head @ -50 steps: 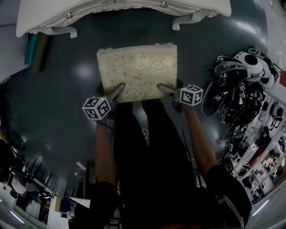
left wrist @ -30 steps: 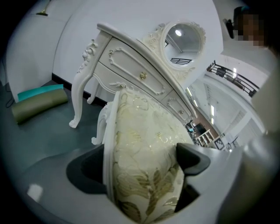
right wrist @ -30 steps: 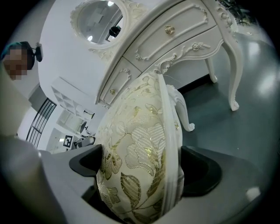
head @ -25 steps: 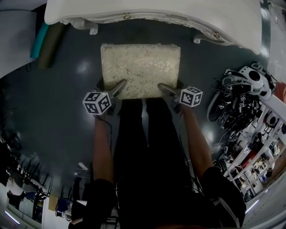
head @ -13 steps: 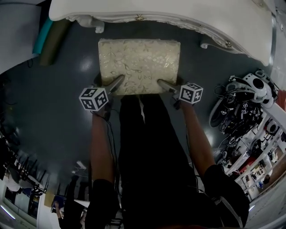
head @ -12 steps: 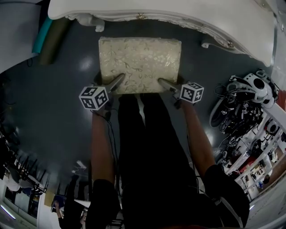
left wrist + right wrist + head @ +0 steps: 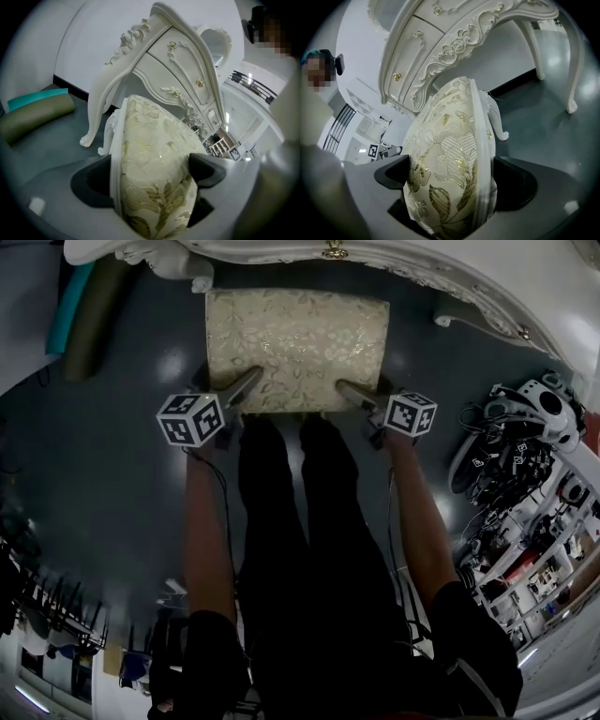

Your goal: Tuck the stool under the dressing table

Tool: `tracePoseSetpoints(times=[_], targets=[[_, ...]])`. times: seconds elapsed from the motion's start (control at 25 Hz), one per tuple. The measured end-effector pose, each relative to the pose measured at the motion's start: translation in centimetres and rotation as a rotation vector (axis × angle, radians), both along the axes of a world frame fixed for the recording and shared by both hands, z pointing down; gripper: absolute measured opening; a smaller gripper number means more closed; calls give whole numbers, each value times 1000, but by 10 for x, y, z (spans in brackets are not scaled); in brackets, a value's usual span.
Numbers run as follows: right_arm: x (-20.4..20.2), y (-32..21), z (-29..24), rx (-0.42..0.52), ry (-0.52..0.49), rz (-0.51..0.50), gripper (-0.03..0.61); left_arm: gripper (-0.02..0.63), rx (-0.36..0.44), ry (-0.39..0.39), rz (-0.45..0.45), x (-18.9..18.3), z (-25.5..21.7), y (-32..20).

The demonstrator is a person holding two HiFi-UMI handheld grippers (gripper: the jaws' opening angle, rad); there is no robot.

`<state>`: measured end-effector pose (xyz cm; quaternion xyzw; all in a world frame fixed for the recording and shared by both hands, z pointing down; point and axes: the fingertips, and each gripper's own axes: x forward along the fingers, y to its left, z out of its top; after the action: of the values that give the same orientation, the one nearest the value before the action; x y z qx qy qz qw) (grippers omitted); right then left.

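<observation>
Left gripper (image 7: 245,385) clamped on stool (image 7: 296,341) near-left corner; right gripper (image 7: 350,390) clamped on near-right corner. Stool on floor (image 7: 112,456), far edge at dressing table (image 7: 487,282) front rail, possibly just under it.

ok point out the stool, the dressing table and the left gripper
stool (image 7: 295,348), head view, middle of the cushioned seat
dressing table (image 7: 506,277), head view, its white top
left gripper (image 7: 251,381), head view, jaw tips at the seat's near edge

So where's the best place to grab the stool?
The stool's near seat edge, from the side facing away from the dressing table, left tongs and right tongs one per corner. The seat is a thin slab that fits between jaws, and that side is open.
</observation>
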<state>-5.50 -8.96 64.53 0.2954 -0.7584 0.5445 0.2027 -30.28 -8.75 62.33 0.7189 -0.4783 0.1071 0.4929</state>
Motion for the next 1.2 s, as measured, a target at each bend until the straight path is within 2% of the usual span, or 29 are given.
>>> tracePoseSetpoints(times=[0.48,0.92,1.2], targets=[[-22,-28,47,5,21,43,569,499,7,20,44,-22,51,-39],[-36,-55,63,16,37,32,569,499,-6,47,16,-36,75,-59],[-29,-64,73,25,20,47,569,500,-13,47,4,-29,84,-64]])
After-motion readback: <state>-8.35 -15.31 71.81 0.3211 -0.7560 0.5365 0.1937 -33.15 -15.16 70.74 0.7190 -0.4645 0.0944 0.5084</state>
